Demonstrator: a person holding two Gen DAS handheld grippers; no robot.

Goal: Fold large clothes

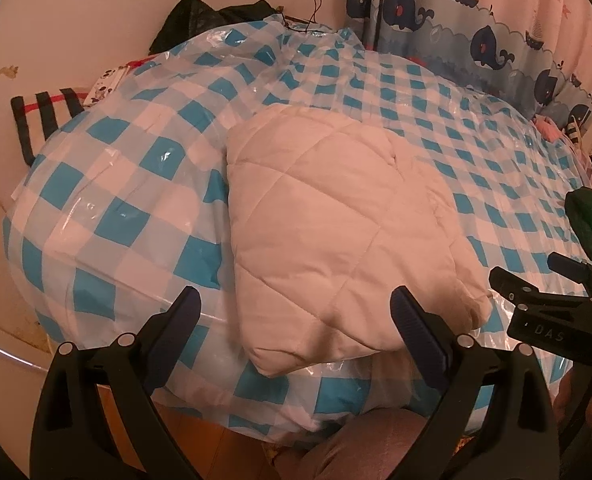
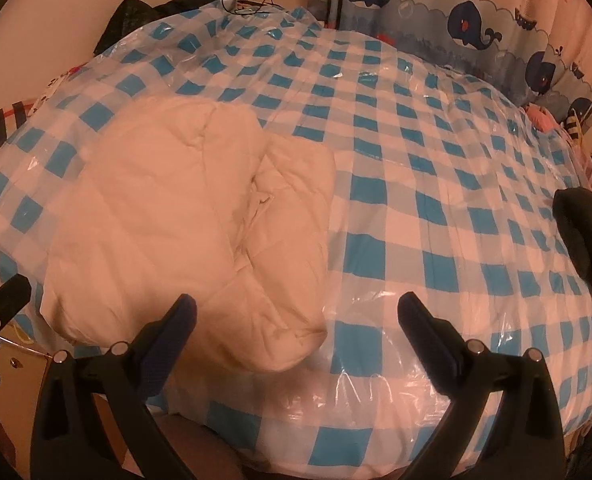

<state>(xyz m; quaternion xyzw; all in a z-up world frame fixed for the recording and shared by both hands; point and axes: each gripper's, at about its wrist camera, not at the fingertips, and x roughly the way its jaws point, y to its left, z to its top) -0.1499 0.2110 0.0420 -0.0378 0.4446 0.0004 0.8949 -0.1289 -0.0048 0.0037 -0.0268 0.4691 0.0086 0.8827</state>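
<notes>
Both jaws gape empty above puffy quilted white garment [image 1: 335,232], seemingly folded, on glossy checked sheet [image 2: 435,200]

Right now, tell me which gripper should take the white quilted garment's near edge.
Left. The left gripper, open, has the white quilted garment between its fingers, near corner just ahead. The right gripper, also open, faces mostly checkered plastic sheet; the garment sits off to its left.

You've got a white quilted garment [image 1: 335,232] lying on a blue-and-white checked plastic sheet [image 1: 475,168] (glossy, see-through in spots). Your curtain [image 1: 475,32] behind shows navy whales and boats on pale blue. Your gripper fingers [image 1: 415,332] are black with dark-blue pads.
</notes>
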